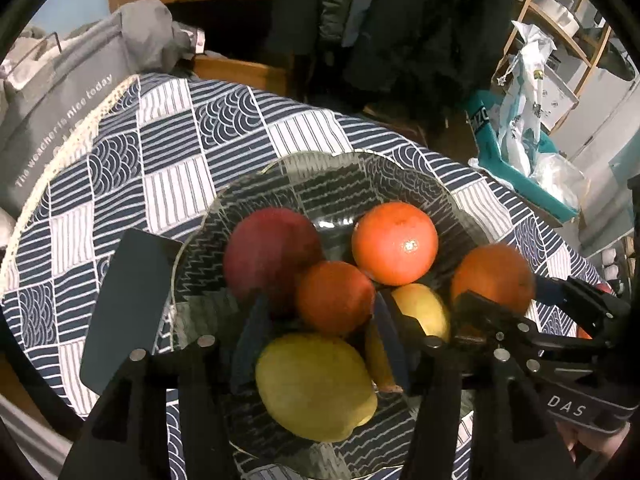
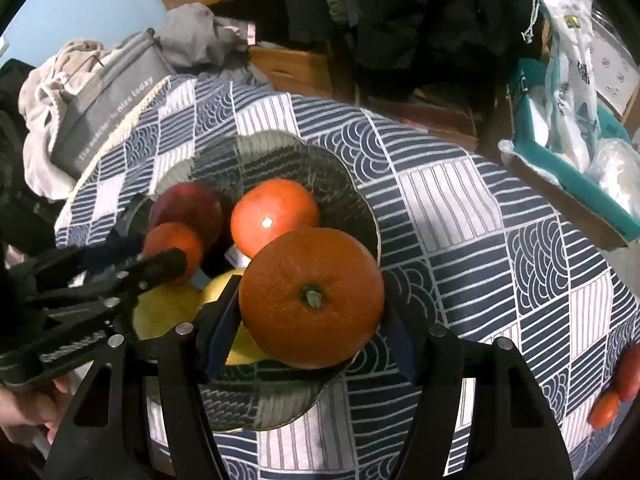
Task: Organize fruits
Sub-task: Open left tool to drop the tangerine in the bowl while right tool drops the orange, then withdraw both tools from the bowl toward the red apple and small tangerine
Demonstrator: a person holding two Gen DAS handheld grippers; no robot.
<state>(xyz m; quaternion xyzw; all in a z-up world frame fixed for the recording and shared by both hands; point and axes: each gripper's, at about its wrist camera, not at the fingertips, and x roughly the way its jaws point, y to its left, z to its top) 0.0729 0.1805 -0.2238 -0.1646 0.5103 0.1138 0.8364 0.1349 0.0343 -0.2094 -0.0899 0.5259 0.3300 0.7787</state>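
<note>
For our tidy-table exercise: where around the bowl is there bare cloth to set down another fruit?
Bare tablecloth lies right of the bowl, up to the small red fruits at the near edge, and behind the bowl toward the far edge. Crowded: the bowl itself, and its left side, beside the dark slab.

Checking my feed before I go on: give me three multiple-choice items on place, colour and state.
1. The dark red apple lies
A. in the glass bowl
B. on the bare tablecloth
C. in the teal box

2. The fruit in the bowl nearest the left wrist camera is
A. green
B. yellow
C. purple

3. The large orange's stem end
A. presses into the tablecloth
B. is hidden under the apple
C. faces the right wrist camera

Answers: A, the dark red apple sits inside the glass bowl; B, the yellow fruit fills the near side; C, the stem shows on the large orange.
</note>
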